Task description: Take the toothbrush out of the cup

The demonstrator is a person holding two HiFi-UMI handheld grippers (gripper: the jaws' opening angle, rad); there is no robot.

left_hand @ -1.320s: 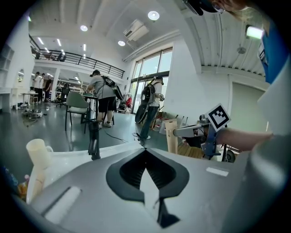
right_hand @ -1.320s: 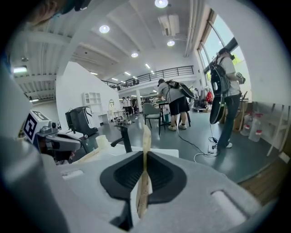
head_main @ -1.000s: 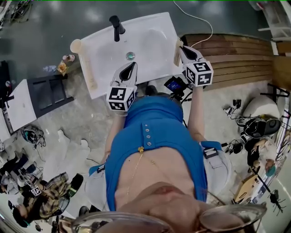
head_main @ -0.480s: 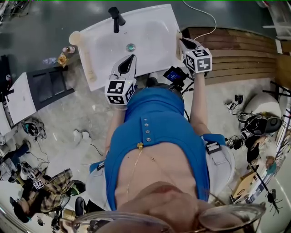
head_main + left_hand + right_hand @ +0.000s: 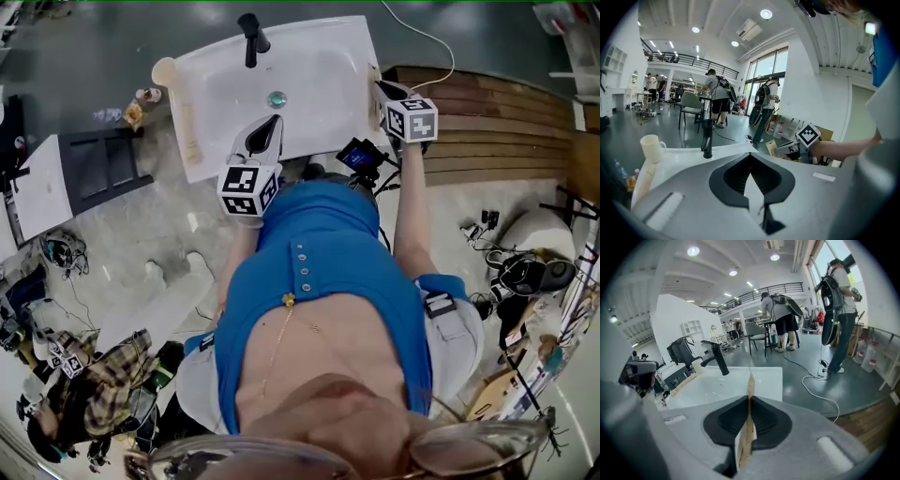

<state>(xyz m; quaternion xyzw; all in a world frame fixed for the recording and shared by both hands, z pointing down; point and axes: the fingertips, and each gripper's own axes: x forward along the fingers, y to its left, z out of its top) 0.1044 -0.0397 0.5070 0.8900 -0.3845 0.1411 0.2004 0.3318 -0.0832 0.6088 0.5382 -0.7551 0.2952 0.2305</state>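
A cream cup (image 5: 164, 71) stands on the far left corner of the white sink (image 5: 319, 75); it also shows in the left gripper view (image 5: 651, 147). I see nothing sticking out of it. My right gripper (image 5: 382, 89) is at the sink's right edge, shut on a thin beige wooden toothbrush (image 5: 750, 383) seen edge-on, whose end pokes past the tips (image 5: 374, 75). My left gripper (image 5: 272, 122) hovers over the sink's near edge, shut with nothing between its jaws (image 5: 750, 157).
A black faucet (image 5: 251, 39) stands at the sink's back and a drain (image 5: 277, 97) sits mid-basin. A long beige strip (image 5: 185, 127) lies along the sink's left rim. A wooden platform (image 5: 497, 122) is to the right, a dark shelf (image 5: 103, 169) to the left. People stand beyond.
My right gripper has sunk with the toothbrush toward the sink's right edge. The left gripper has stayed over the near edge, still shut.
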